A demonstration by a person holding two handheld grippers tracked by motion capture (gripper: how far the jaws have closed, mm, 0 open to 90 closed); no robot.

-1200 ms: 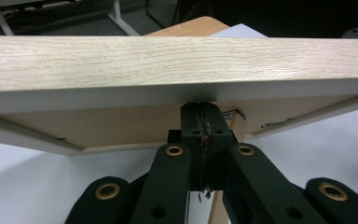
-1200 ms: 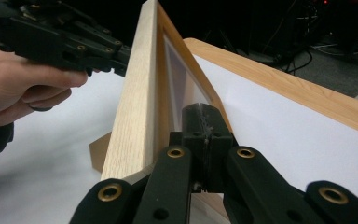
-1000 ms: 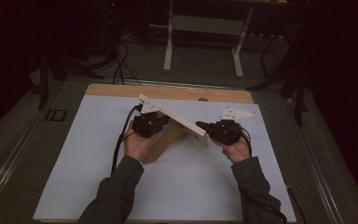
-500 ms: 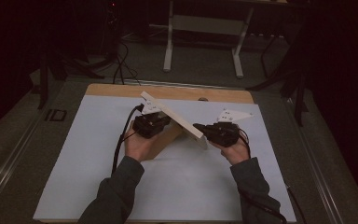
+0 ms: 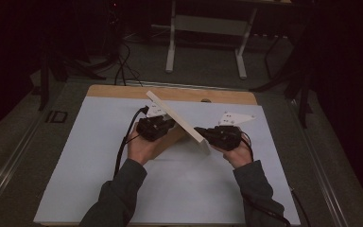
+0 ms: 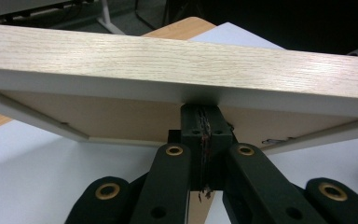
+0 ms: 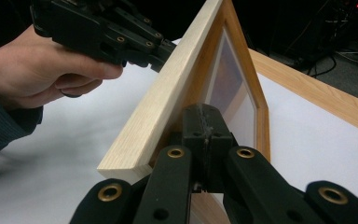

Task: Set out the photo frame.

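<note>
Wooden frame [image 5: 177, 119] tilted on edge, long axis diagonal, both hand-held grippers [image 5: 163, 126] [image 5: 203, 134] closed, touching it.

In the left gripper view, we saw the wooden picture frame [image 6: 177, 60] run off the picture at nine and three o'clock, and it hid the pad tips of the left gripper [image 6: 204, 112]. In the right gripper view, the frame's edge covered the right gripper [image 7: 208, 122] at its tips. In the high view, the frame's glazed face was too small to read.
</note>
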